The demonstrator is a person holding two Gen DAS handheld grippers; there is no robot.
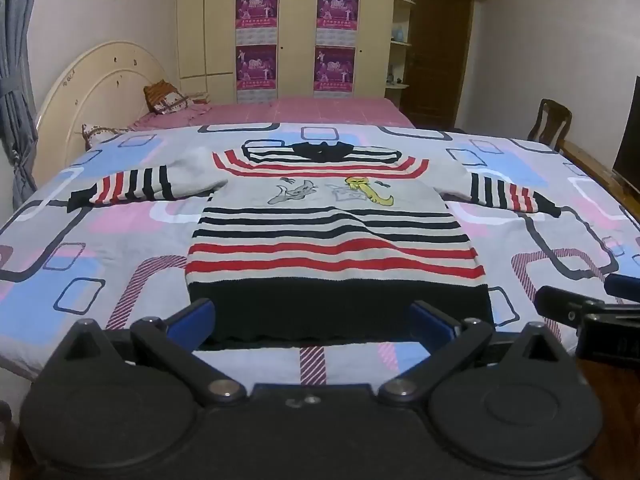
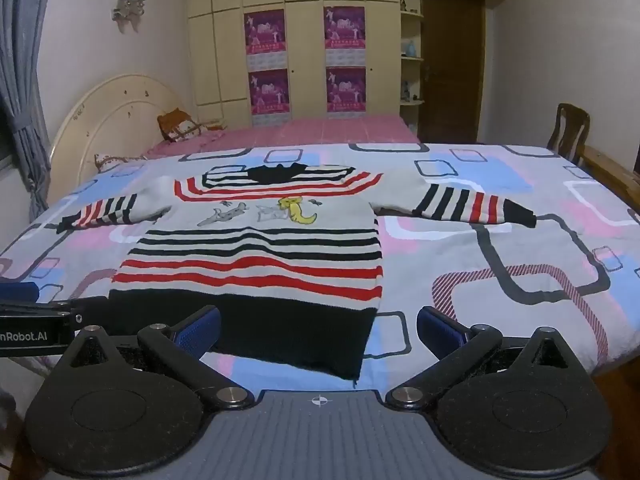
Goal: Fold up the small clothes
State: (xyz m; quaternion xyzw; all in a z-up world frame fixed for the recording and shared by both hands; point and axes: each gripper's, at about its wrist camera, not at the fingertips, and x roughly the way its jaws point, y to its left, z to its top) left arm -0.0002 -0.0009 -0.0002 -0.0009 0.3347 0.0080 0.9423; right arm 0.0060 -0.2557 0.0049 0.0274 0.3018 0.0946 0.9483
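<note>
So there's a small striped sweater (image 1: 328, 236) laid out flat, front side up, on a bed with a patchwork-looking bedspread (image 1: 100, 240) in grey, blue and pink. Both sleeves are spread straight out to the left and right, the black collar is at the far end, and the wide black hem is at the near edge, closest to the cameras. Cartoon figures sit across the chest, with black and red stripes below them.

The left gripper (image 1: 312, 318) hangs right over the near hem, fingers spread wide apart, nothing between them being pinched. Its blue pads (image 1: 192, 318) frame the black band, but I can't tell if they actually touch the fabric.

The right gripper (image 2: 320, 326) is just beside it, over the sweater's near right corner, fingers also wide apart and empty.

Farther back there's a pink bed (image 1: 320, 110), a cream headboard (image 1: 96, 92), a wardrobe with purple posters (image 1: 256, 36), a brown door (image 1: 436, 52) and a wooden chair (image 1: 550, 122) on the right.
</note>
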